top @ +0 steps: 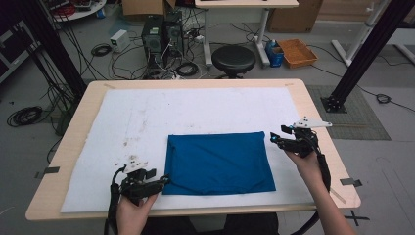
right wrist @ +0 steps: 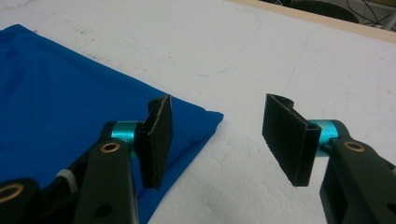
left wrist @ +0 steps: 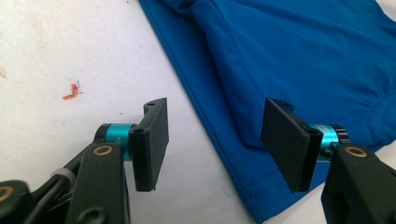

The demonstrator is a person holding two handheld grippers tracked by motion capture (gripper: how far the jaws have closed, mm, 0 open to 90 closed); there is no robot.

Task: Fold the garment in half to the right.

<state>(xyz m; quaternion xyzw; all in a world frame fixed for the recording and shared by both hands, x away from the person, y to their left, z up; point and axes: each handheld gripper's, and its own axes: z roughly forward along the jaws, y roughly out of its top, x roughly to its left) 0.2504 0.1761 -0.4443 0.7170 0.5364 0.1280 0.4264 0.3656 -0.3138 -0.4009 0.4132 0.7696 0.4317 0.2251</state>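
Left gripper (top: 164,182), jaws wide and empty, is positioned at the folded blue cloth's (top: 218,161) seven-o'clock corner; closure on that edge is judged next.

The high view is looking forward and down from above the person's side, taking in the whole counter (top: 313,105) and the floor beyond it. The left gripper view is sitting low and close, looking along the left gripper (left wrist: 215,140) at the near left corner of the folded blue cloth (left wrist: 299,60). The right gripper view is riding just as near, facing the cloth's far right corner. All three views are sharing that cloth and the white sheet (right wrist: 243,51) under it.
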